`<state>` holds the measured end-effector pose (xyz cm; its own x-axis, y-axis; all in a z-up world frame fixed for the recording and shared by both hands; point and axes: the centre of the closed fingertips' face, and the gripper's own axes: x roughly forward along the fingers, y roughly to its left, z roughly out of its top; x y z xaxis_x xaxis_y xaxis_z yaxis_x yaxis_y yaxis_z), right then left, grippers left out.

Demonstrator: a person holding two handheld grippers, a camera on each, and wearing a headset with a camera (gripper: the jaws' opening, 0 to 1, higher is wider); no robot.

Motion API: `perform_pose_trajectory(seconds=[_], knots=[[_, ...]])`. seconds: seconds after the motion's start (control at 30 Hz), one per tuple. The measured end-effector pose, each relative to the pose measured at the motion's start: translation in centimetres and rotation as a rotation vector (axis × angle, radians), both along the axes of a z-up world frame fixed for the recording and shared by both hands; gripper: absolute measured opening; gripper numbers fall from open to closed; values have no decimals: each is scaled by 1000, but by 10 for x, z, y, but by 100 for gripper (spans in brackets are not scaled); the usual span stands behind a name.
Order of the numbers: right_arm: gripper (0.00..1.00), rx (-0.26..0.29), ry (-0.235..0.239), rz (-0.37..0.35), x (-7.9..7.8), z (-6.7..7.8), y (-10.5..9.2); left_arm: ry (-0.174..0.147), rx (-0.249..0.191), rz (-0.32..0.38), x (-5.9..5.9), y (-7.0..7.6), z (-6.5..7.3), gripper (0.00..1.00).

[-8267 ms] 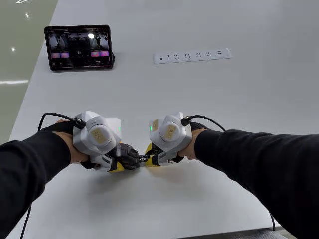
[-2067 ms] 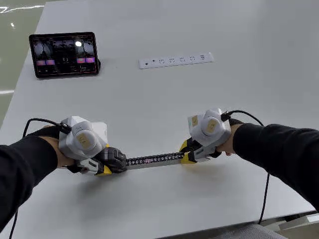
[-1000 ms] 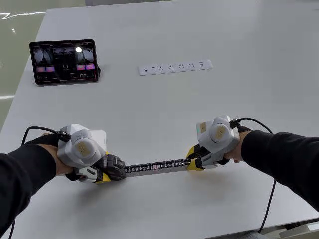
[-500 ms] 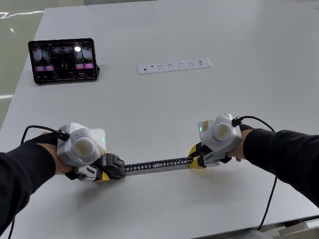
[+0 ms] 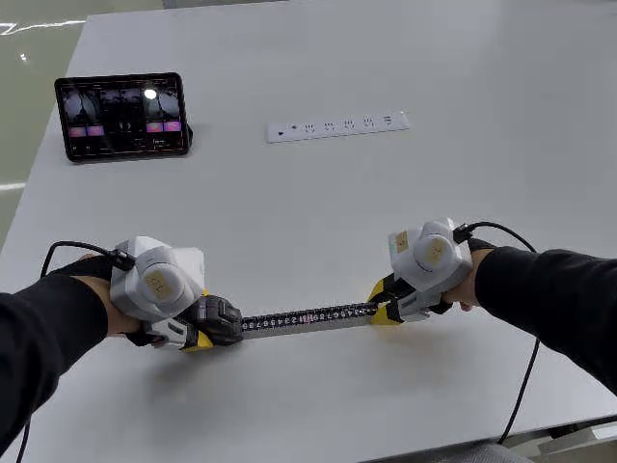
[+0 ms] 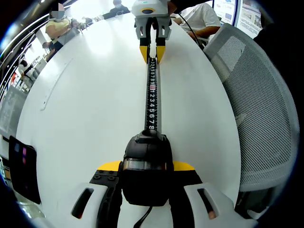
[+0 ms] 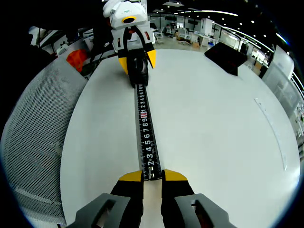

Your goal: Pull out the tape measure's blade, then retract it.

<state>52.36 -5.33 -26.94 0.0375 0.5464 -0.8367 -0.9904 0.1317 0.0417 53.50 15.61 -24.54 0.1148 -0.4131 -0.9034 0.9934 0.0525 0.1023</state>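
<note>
**Blade drawn out flat between 2 grippers**

We take the tape measure case (image 5: 218, 318) as our landmark. It sits on the white table (image 5: 318, 193), close to the near edge and toward the left. In the left gripper view, a grey mesh chair (image 6: 256, 109) stands off the table edge to the right of the case.

A dark tablet (image 5: 122, 114) with a lit screen stands far behind the case, near the table's left edge. A white power strip (image 5: 337, 125) lies far behind the case and to its right.

The left gripper (image 5: 198, 336) is at the case itself. Its 2 yellow-tipped jaws are spread only as wide as the black body and press on both sides of it, as we see in the left gripper view (image 6: 146, 166). The right gripper (image 5: 383, 304) is well to the right of the case. Its jaws are drawn narrow and pinch the free end of the blade (image 7: 145, 133) between their yellow tips (image 7: 152, 176).

The blade (image 5: 308, 316) runs straight from the mouth of the case to those tips. It lies flat on or just above the table, and we cannot tell which. It is dark with printed numerals, and 1 mark part way along is red.
</note>
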Motion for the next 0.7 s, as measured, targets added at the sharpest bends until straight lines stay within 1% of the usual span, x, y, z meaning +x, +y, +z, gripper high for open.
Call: perform_pose_trajectory(seconds=[0.7], knots=[[10, 3, 11, -9, -3, 1, -11, -1, 2, -2, -2, -1, 1, 33]])
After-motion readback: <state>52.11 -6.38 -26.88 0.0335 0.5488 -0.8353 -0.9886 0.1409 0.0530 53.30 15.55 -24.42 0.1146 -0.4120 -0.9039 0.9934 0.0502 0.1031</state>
